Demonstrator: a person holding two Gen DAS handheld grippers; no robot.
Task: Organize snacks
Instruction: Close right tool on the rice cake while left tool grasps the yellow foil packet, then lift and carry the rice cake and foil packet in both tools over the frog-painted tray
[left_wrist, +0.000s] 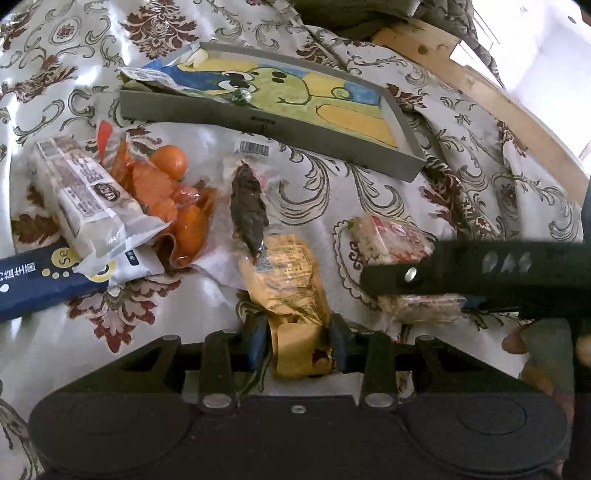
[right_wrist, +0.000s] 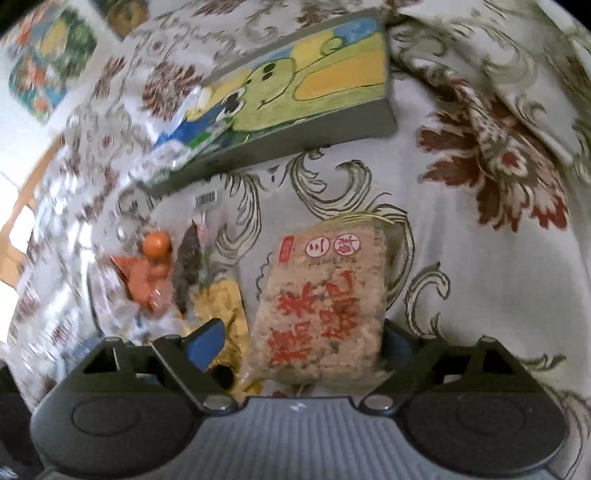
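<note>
The left hand-held gripper (left_wrist: 297, 341) is clamped on the near end of a yellow snack packet (left_wrist: 286, 284), its blue pads pressing on both sides of the crumpled wrapper. The packet lies on the flower-patterned cloth (left_wrist: 325, 192) covering the surface.

The right hand-held gripper (right_wrist: 303, 343) has its jaws wide apart on either side of a rice-cake packet with red lettering (right_wrist: 325, 299) — whether the pads actually press on it cannot be told, since the right pad is hidden behind the packet. Seen from the left wrist, its dark finger crosses over that same packet (left_wrist: 391, 236).

Farther off sits a grey tray (left_wrist: 266, 122) with a green cartoon figure painted inside; a blue-and-white packet (left_wrist: 162, 75) rests across its left corner. Left of the yellow packet lie a dark dried snack in clear wrap (left_wrist: 249, 206), an orange bag (left_wrist: 173, 195), a white packet (left_wrist: 88, 195) — and a dark blue box (left_wrist: 33, 280) at the edge.
</note>
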